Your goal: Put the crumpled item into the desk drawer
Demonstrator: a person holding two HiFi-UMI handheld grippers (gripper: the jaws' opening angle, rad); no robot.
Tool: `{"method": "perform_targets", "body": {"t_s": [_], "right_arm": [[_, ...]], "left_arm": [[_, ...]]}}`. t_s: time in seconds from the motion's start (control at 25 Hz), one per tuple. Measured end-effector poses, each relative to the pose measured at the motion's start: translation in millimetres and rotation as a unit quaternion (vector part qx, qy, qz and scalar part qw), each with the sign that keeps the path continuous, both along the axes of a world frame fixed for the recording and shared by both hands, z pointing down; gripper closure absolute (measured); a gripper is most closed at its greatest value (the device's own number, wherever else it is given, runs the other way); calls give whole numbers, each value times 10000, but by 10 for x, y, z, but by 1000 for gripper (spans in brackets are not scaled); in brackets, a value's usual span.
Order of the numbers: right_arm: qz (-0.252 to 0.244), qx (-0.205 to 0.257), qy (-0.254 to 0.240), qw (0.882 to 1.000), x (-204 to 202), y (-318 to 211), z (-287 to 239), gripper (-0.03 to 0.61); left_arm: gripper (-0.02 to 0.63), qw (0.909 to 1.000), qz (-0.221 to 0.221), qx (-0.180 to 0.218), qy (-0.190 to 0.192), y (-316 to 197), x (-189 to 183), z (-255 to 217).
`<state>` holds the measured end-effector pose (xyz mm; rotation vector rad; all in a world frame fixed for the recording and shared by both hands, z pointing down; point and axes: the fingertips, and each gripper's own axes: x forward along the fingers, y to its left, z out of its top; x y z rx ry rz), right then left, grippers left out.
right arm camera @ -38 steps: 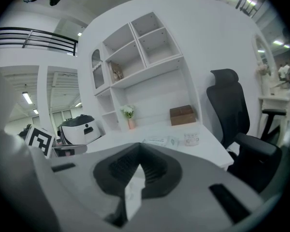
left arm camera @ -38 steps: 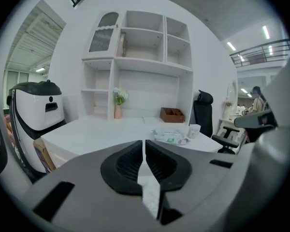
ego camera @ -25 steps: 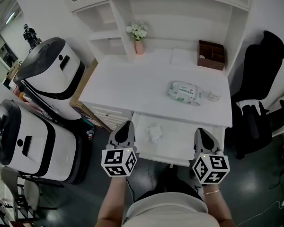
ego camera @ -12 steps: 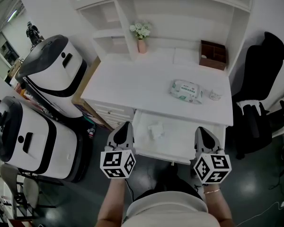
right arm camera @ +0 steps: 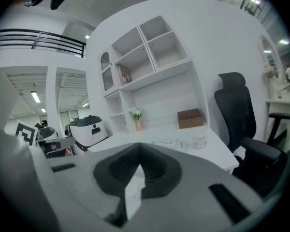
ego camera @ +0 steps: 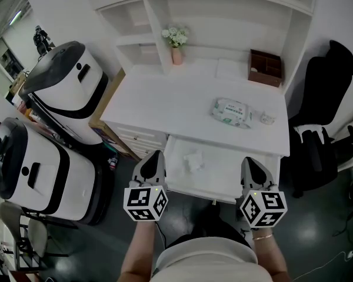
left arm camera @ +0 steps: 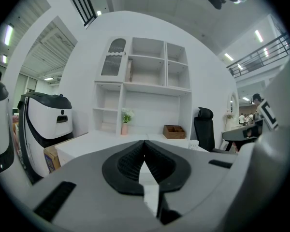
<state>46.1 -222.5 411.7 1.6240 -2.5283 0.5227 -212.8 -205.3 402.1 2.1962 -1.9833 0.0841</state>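
Left gripper (ego camera: 156,154) slightly lower, beside drawer (ego camera: 232,172) corner

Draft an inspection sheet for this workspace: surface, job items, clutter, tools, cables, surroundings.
Surface: white desk, mostly bare; drawer open below its front edge.
Job's things: crumpled item lies inside the drawer, towards its left.
Clutter: wipes pack and small jar at the desk's right; brown box and flower vase at the back.
Tools: left tool and right tool both shut, empty, one near each front corner of the drawer.
Cables: one light cable on the floor, lower right.
Surroundings: white-and-black machines left, black chair right.
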Motion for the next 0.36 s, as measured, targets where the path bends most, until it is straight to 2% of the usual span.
{"method": "perform_targets", "body": {"t_s": [0.36], "right_arm": [[-75, -31, 1, 10000, -28, -57, 41, 577]], "left_arm": [[620, 10000, -27, -32, 17, -53, -24, 37]]}}
